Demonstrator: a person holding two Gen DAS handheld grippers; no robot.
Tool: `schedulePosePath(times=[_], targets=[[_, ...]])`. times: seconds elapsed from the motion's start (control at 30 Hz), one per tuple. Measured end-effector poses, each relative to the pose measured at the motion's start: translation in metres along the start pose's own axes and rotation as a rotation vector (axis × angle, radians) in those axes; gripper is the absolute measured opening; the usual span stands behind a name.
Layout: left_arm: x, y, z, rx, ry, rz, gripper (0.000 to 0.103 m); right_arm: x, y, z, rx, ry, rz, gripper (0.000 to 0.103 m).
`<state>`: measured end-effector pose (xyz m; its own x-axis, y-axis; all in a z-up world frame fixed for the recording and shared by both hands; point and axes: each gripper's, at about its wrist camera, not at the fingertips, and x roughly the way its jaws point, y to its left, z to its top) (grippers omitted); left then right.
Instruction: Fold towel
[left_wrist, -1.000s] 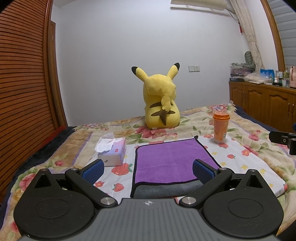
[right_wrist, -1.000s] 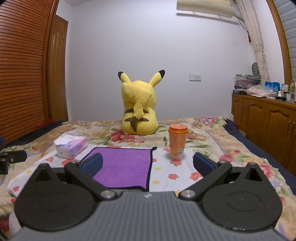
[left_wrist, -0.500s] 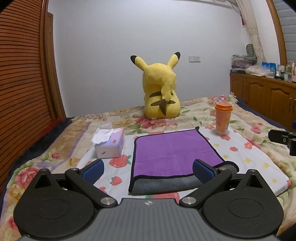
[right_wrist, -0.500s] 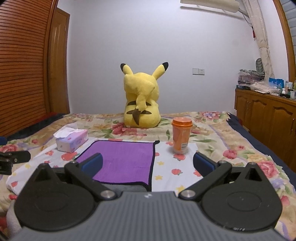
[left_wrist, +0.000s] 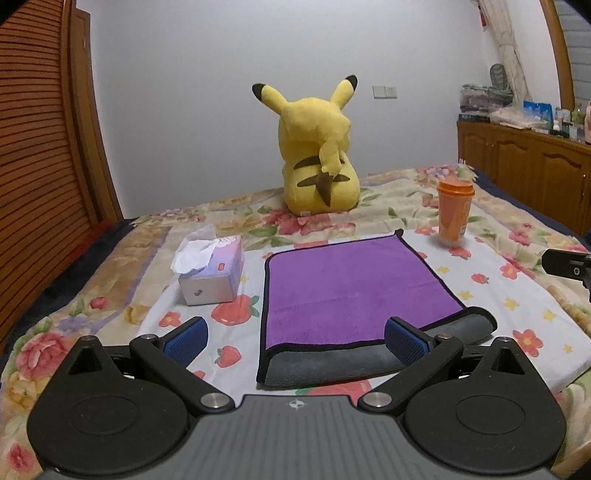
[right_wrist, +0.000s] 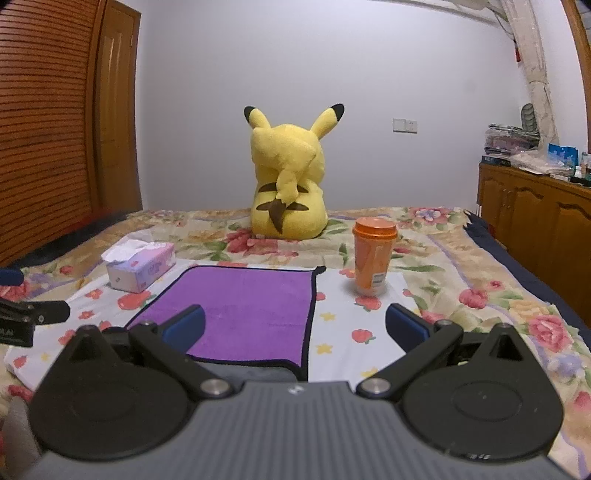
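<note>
A purple towel with black trim and a grey underside lies flat on the bed, its near edge turned up to show grey; it also shows in the right wrist view. My left gripper is open and empty, hovering just before the towel's near left corner. My right gripper is open and empty, above the towel's near right corner. Each gripper's side shows at the edge of the other's view.
A tissue box sits left of the towel. An orange lidded cup stands at its far right. A yellow Pikachu plush sits behind. The floral bedspread covers the bed. Wooden cabinets line the right wall.
Both grippers have tilted down and pulled back a little, so more of the bed and the towel's near grey edge shows. Both stay open.
</note>
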<state>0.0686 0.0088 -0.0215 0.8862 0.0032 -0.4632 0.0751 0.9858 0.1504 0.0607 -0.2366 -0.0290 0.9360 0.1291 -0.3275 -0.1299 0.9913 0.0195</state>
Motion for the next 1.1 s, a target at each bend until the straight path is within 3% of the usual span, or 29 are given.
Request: schedulePosePath(times=[1.1], targets=[[0.090,0.035,-0.001,0.000,0.150,-0.072,0.101,0.081,-0.001,0.001,-0.085,0.180,0.081,0.103]])
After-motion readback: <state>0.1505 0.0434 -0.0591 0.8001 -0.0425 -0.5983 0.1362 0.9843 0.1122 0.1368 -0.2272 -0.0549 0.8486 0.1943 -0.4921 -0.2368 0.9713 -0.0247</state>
